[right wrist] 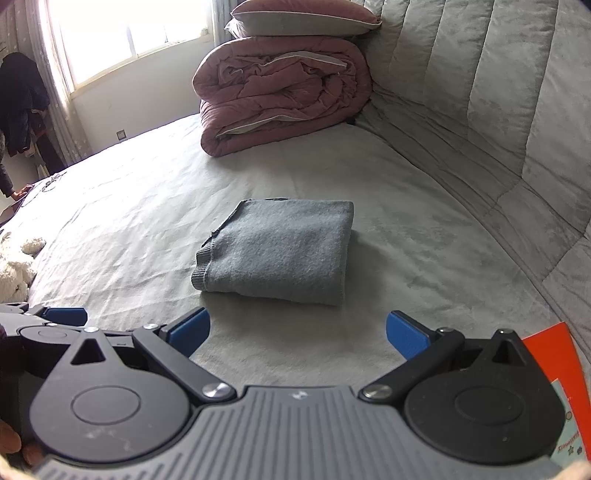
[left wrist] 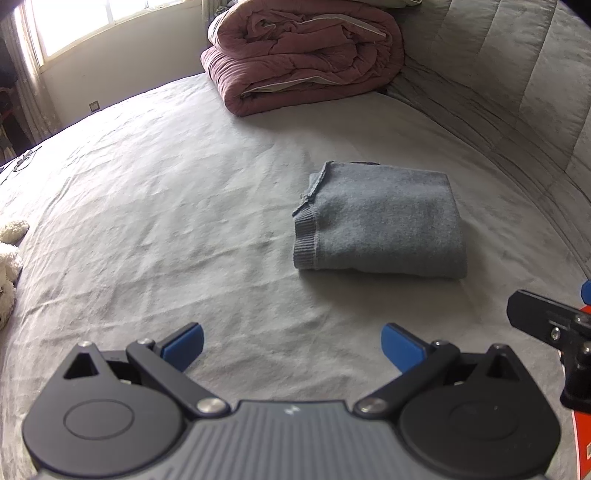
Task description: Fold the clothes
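No legible text; print on orange card too blurred.

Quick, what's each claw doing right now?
Left claw: open, holding nothing.
Right claw: open, holding nothing, short of the folded grey sweater.

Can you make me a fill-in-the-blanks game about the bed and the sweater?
1. The grey sweater on the bed is already ____.
2. The left tool and right tool are both ____ and hold nothing.
3. The big quilt rolled up behind the sweater is ____ in colour.
4. A ____ lies on top of the quilt.

Missing words: folded; open; pink; pillow
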